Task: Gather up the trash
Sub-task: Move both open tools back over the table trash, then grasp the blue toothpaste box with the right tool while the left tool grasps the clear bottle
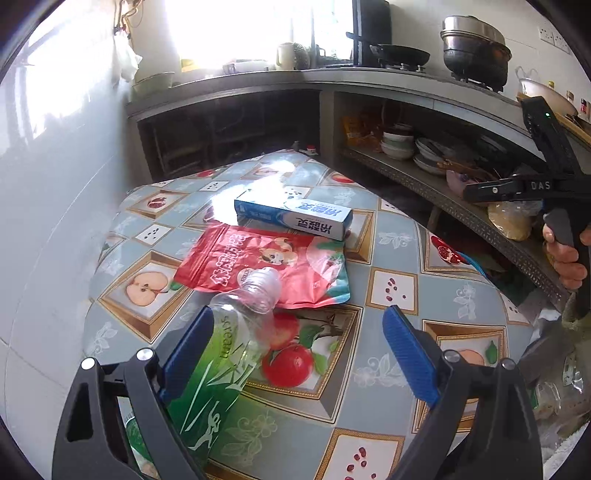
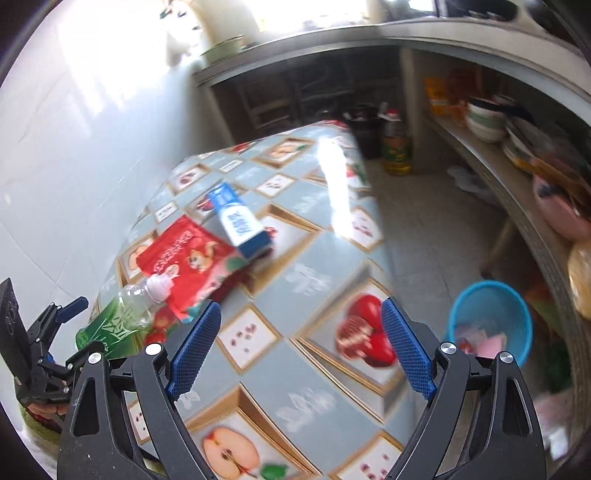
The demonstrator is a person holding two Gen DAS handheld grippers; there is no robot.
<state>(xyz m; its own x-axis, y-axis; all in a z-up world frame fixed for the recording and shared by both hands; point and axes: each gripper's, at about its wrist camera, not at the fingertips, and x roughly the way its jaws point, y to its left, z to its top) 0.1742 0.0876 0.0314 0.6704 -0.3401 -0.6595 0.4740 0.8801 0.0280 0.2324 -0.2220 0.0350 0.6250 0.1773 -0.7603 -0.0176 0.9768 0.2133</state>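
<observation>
Left tongs: gaping wide, gripping nothing; left pad touching or just beside the bottle.
Right tongs: also spread wide, empty, hovering over the table.
Trash: bottle lying at near-left table corner, neck resting on red pouch; blue box farther back.
Risk: probably nudging the round bottle sideways, rolling it off the near-left edge.
Room: wall crowding left; open floor right, blue bin standing there below table edge.

window backlight blown out | tablecloth glare | right view motion-blurred
</observation>
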